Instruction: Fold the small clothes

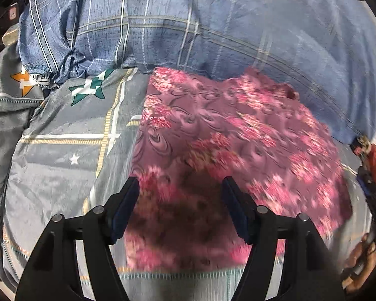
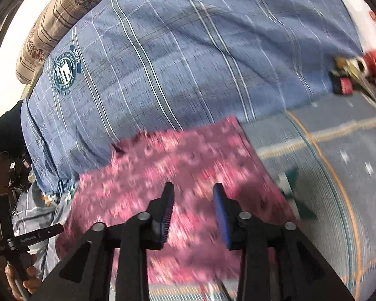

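The pink floral garment [image 1: 213, 150] [image 2: 178, 193] lies spread flat on the grey star-print bedsheet [image 1: 62, 165] [image 2: 338, 175]; its far edge meets the blue plaid duvet [image 1: 213, 25] [image 2: 175, 50], which is heaped behind the garment. In the left wrist view the garment's long axis runs from its far-left corner, beside the green star print [image 1: 87, 89], diagonally toward its near-right corner; the far edge is ragged and slightly raised against the duvet. In the right wrist view the same axis runs from the garment's far-right corner down to its near-left edge. Motion blur hides the garment's type and any collar or waistband, so its pointing direction cannot be told.

The left gripper [image 1: 181, 209] hangs over the near part of the garment; its jaws stand wide apart and nothing lies between them. The right gripper [image 2: 193, 213] is over the garment's near-middle region; its jaws are parted moderately, narrower than the left, and nothing is held. Whether either gripper touches the cloth cannot be told.

A striped beige pillow [image 2: 52, 22] lies beyond the duvet, on the far side from the garment; a red and white object [image 2: 371, 50], blurred, sits far right of the garment, with small dark items [image 2: 343, 84] beside it.
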Tool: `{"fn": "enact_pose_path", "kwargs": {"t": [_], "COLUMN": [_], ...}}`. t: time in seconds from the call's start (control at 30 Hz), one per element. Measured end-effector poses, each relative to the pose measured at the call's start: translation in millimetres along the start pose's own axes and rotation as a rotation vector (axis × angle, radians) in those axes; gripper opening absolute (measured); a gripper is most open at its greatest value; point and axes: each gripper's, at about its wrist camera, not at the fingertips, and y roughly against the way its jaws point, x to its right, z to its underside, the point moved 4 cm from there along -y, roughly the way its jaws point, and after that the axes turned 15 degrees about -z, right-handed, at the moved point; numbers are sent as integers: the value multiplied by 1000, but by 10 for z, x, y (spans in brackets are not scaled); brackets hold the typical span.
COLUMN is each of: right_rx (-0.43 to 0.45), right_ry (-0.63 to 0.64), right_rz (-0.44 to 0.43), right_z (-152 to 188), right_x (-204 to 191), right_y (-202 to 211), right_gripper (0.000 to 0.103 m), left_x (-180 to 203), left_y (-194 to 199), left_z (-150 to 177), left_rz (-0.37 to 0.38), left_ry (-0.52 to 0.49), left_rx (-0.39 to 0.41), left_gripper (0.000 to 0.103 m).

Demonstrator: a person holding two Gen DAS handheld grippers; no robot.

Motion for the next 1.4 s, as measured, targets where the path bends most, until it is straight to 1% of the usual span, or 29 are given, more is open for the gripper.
{"fn": "enact_pose_path", "kwargs": {"t": [0.1,0.17,0.2,0.23,0.27,0.3,0.33,0.37,0.4,0.43,0.47,0.53,0.67,0.7,0.8,0.83,0.9,0.93,1.0,1.07,1.13,1.2,1.27,1.33,1.4], "right_rx": [-9,-46,-75,-122,-172,-158,-134,-150,-160,-168,-188,-205,-209,-202,-113,-107,-157,-205,-202,-242,-251,-246,-238,-234,-227], "right_ry": [4,2,1,-4,-10,22,61,78,102,138,170,214,204,196,151,137,121,133,232,306,313,278,265,261,249], "right_rz": [13,51,72,94,116,114,114,114,123,138,150,164,166,166,142,144,185,204,228,283,308,297,261,255,231], "right_z": [-92,-97,-58,25,95,137,152,176,195,209,232,262,227,208,104,79,112,173,223,286,300,313,358,398,454], "right_x": [-20,58,121,196,265,269,226,204,173,132,95,54,43,40,42,73,180,238,158,70,9,-57,-151,-212,-266], "right_y": [-208,-400,-504,-619,-714,-730,-709,-732,-746,-759,-784,-811,-776,-754,-568,-557,-627,-707,-724,-764,-741,-682,-621,-578,-530], "right_gripper": [35,37,38,43,45,45,51,56,57,60,64,66,66,65,68,72,74,74,76,76,76,76,76,76,76], "left_x": [69,82,73,38,8,-24,-73,-114,-149,-169,-159,-141,-178,-167,-151,-148,-165,-176,-184,-201,-262,-373,-524,-689,-833], "left_y": [-245,-386,-417,-438,-466,-497,-537,-572,-602,-599,-587,-569,-584,-577,-584,-583,-586,-582,-580,-581,-573,-555,-504,-416,-341], "left_z": [-19,21,31,50,58,69,83,98,115,123,127,144,162,169,167,164,169,176,194,198,179,165,172,180,172], "left_rz": [-46,-63,-60,-63,-76,-84,-76,-66,-43,-35,-47,-68,-49,-51,-46,-45,-43,-41,-39,-24,3,26,45,36,23], "left_ry": [2,6,25,52,66,80,105,127,149,156,139,117,136,132,138,137,138,141,142,137,121,119,127,131,129], "left_rx": [-45,-71,-63,-50,-52,-56,-62,-69,-78,-68,-56,-32,-44,-44,-48,-48,-43,-38,-30,-38,-68,-98,-107,-82,-57], "left_gripper": [68,70,75,84,89,97,103,103,103,103,103,103,103,103,103,103,103,103,103,103,103,103,103,103,103]}}
